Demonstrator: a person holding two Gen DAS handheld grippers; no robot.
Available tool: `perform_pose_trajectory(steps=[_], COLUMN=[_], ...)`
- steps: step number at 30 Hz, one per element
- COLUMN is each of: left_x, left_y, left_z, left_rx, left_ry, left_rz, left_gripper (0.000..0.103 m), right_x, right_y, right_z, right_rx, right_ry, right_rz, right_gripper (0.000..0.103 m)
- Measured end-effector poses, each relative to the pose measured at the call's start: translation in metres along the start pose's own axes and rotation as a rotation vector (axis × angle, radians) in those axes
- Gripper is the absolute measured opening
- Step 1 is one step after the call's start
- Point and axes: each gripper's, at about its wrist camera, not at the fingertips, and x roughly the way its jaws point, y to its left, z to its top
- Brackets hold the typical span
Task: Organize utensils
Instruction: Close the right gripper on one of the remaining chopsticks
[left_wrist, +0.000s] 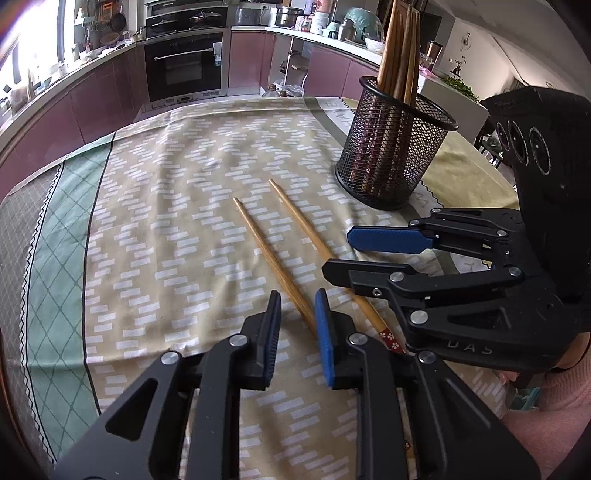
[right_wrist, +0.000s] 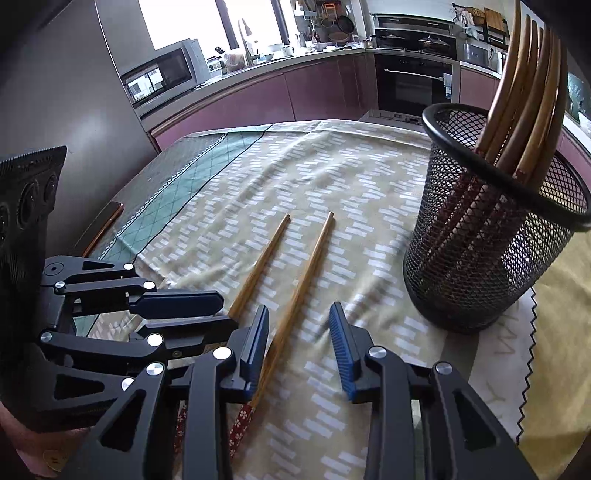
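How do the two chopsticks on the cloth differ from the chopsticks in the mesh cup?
The two loose chopsticks lie flat on the cloth; those in the mesh cup stand leaning on its rim. The loose ones lie apart, side by side; the cup's chopsticks are bunched together. The loose pair is only two; the cup holds several. Both sets are light wood with red patterned ends.
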Motion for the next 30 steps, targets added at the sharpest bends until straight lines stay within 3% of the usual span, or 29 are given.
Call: perform_pose_trajectory(steps=[6, 13, 18, 30], left_x=[0.006, 0.017, 0.019, 0.013], left_y=[0.007, 0.006, 0.007, 0.008], left_z=[0.01, 0.019, 0.022, 0.019], left_rx=[-0.014, -0.017, -0.041, -0.088], left_ry=[0.004, 0.011, 0.008, -0.009], left_rz=[0.019, 0.033, 0.038, 0.026], left_gripper=[0.026, 0.024, 0.015, 0.007], right_x=[0.003, 0.005, 0.005, -0.009], right_y=[0.0, -0.002, -0.007, -0.017], right_z=[0.001, 0.002, 0.001, -0.005], right_rx=[-0.007, 0.014, 0.049, 0.106], right_ry=[0.012, 0.014, 0.0, -0.031], right_rz=[-0.028, -0.026, -0.013, 0.042], right_gripper=[0.018, 0.016, 0.012, 0.006])
